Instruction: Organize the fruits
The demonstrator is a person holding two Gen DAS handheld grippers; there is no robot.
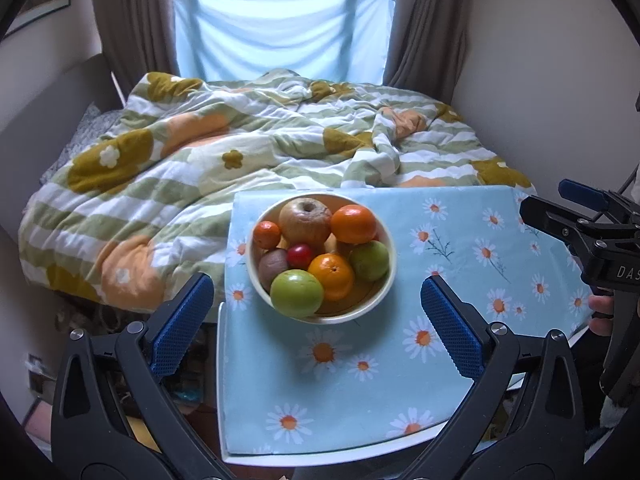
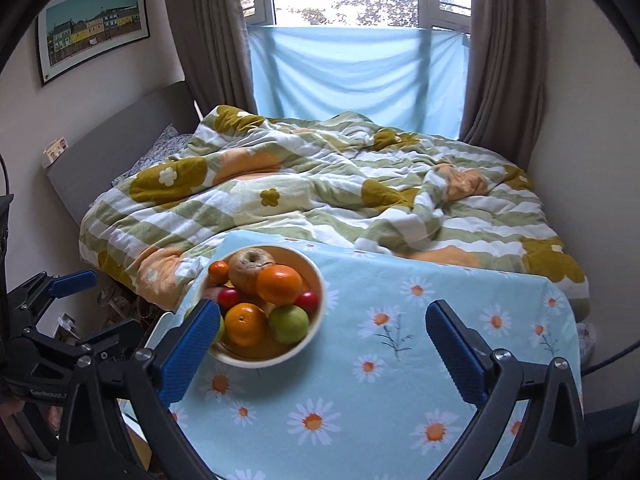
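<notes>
Indoors, a daisy tablecloth (image 1: 460, 248) (bowl (image 1: 256, 280) atop) adjoins a rumpled bed (image 1: 200, 168); both claws gape, empty.

White raised letters "DAS" are read on the black plastic body of the right gripper (image 1: 576, 216), seen at the right edge of the left wrist view; the rest of the word is cut off by the frame edge. White letters "GenRobot." are read on the black plastic body of the left gripper (image 2: 86, 300), low at the left edge of the right wrist view; anything after the dot is hidden. No legible txt is made out on the small white box (image 2: 55, 149) on the grey headboard, nor elsewhere: too small.
</notes>
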